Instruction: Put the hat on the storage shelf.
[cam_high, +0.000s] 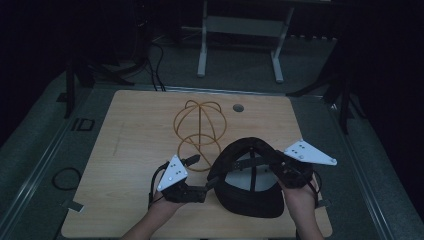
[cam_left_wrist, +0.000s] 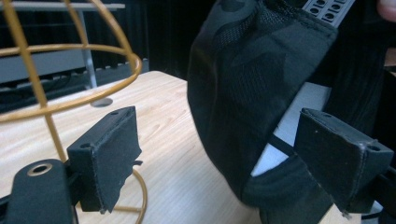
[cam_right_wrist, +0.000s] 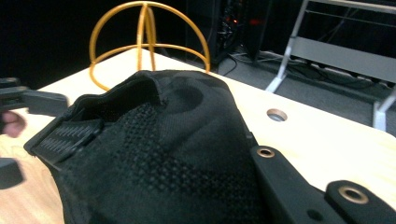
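A black cap (cam_high: 250, 195) is lifted off the table's near right side, crown up and hollow toward me. My right gripper (cam_high: 280, 162) is shut on its right rim; in the right gripper view the mesh fabric (cam_right_wrist: 177, 154) drapes over my jaws, one black fingertip (cam_right_wrist: 280, 172) showing. My left gripper (cam_high: 202, 172) stands open at the cap's left edge. In the left gripper view the cap's edge (cam_left_wrist: 252, 84) hangs between the pads (cam_left_wrist: 107, 154) without being pressed. A gold wire stand (cam_high: 199, 131) sits upright on the table just beyond the left gripper (cam_left_wrist: 224, 158).
The wooden table (cam_high: 130, 130) has a round cable hole (cam_high: 238, 107) behind the stand. A grey metal frame (cam_high: 240, 25) stands on the floor past the far edge. A cable loop (cam_high: 65, 177) lies on the floor at the left.
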